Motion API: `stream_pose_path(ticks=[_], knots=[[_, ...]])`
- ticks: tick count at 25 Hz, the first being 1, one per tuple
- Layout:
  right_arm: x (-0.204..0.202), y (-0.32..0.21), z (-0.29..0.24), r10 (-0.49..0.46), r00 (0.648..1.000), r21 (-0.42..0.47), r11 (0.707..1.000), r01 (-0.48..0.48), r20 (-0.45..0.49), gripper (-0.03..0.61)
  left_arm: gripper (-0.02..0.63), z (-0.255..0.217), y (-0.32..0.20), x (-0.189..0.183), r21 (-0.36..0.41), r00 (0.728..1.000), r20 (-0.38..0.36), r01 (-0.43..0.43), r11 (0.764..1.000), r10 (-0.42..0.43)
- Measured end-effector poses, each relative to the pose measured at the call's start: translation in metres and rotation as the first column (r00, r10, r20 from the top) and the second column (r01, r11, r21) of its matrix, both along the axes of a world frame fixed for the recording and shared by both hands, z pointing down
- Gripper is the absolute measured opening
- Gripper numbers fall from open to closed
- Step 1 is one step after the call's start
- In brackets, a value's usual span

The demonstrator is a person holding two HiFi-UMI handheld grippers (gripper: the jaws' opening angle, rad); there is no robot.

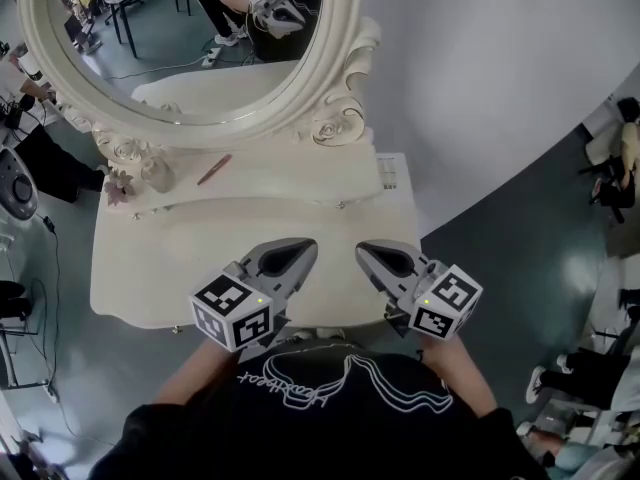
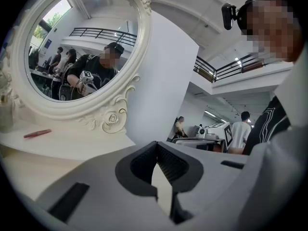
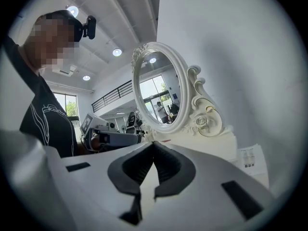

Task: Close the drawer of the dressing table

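Note:
The cream dressing table [image 1: 160, 263] stands in front of me with an oval mirror [image 1: 190, 38] at its back. No drawer front shows in any view; the tabletop's front edge, my grippers and my body hide it. My left gripper [image 1: 305, 249] hovers over the front of the tabletop, shut with nothing in it, its tips meeting in the left gripper view [image 2: 156, 146]. My right gripper [image 1: 366, 250] hovers beside it, also shut and empty [image 3: 153, 146]. The two grippers point toward each other and toward the mirror [image 3: 161, 88].
A thin red stick [image 1: 214, 169] lies on the raised shelf under the mirror, also seen in the left gripper view [image 2: 37, 133]. A printed sheet [image 1: 390, 171] lies at the shelf's right end. People and chairs stand on the grey floor at the left and right.

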State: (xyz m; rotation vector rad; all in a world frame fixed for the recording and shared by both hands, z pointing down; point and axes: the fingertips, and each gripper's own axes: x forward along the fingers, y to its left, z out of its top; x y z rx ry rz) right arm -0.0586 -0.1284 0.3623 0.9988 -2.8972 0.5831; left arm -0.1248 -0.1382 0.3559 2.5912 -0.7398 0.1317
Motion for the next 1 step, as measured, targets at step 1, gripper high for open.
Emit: stream_pose_path(ticks=[1], knots=[[-0.0003,-0.0002,0.0002,0.000,1.000,-0.001,1.000,0.000,-0.001,0.004,0.003,-0.0002,0.0002,-0.0002,0.000,1.000,0.000,-0.001,1.000,0.001]])
